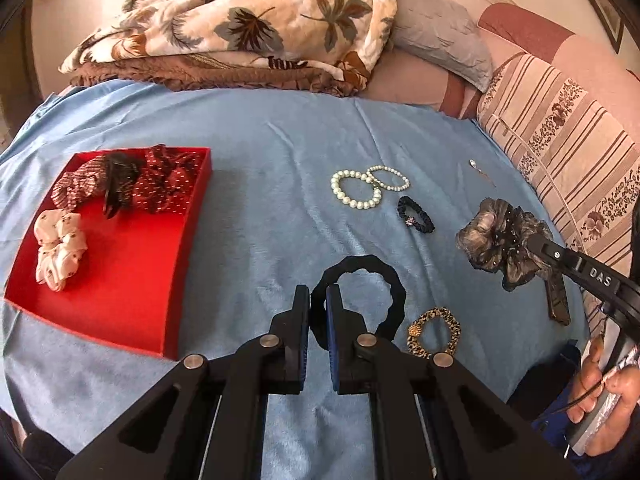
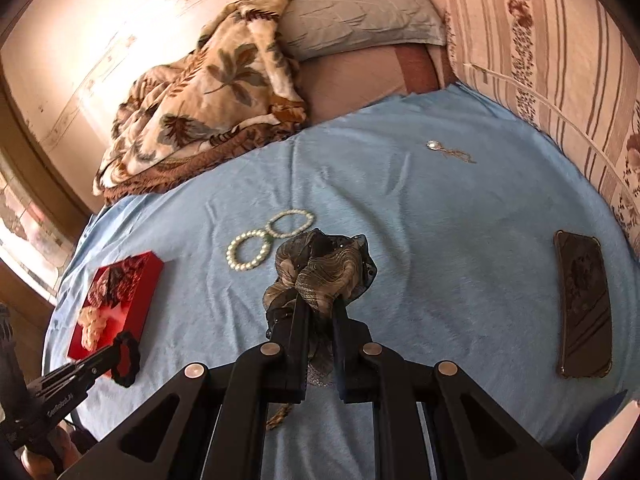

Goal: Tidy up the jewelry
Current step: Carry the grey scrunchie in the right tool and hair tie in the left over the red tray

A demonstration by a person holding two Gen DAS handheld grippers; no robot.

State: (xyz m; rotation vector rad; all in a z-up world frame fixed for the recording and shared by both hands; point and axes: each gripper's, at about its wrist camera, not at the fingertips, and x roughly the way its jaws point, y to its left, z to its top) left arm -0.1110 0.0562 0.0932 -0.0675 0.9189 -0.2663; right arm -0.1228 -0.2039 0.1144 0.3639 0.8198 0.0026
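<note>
My left gripper (image 1: 317,298) is shut on a black scrunchie (image 1: 386,284) and holds it above the blue cloth; it also shows in the right wrist view (image 2: 128,354). My right gripper (image 2: 320,304) is shut on a grey-brown scrunchie (image 2: 320,264), which shows in the left wrist view (image 1: 496,240). A red tray (image 1: 120,280) at the left holds a white scrunchie (image 1: 60,248), red patterned scrunchies (image 1: 168,184) and a black hair clip (image 1: 116,188). Two pearl bracelets (image 1: 358,190), a small dark scrunchie (image 1: 416,220), a leopard scrunchie (image 1: 434,332) and a thin chain (image 1: 482,172) lie on the cloth.
A dark phone (image 2: 584,304) lies at the right on the blue cloth (image 2: 440,240). A leaf-print blanket (image 1: 248,24) and a grey pillow (image 1: 436,40) sit at the back. A striped cushion (image 1: 568,140) borders the right side.
</note>
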